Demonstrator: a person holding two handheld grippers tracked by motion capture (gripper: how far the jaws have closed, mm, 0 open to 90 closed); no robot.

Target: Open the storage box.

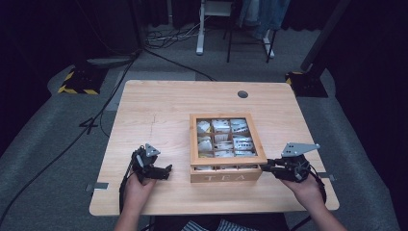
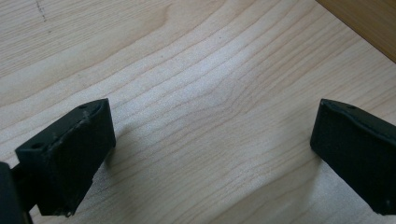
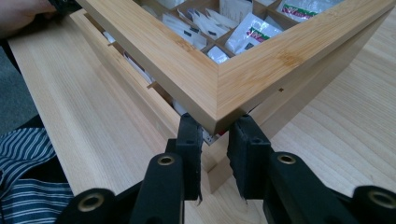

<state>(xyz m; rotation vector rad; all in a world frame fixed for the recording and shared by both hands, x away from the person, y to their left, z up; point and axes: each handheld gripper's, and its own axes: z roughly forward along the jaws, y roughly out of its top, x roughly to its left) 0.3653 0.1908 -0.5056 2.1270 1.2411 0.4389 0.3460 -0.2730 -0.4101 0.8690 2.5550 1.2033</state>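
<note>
Wooden tea box (image 1: 226, 174) sits mid-table (image 1: 159, 103), toward my edge, its glass-paned lid (image 3: 196, 70) raised a little off the base at the front. My right gripper (image 3: 215, 140) is at the lid's near right corner — jaws narrowed around that corner, though I cannot tell whether the pads press it. My left gripper (image 2: 210, 149) rests left of the box — jaws wide apart over bare wood.
</note>
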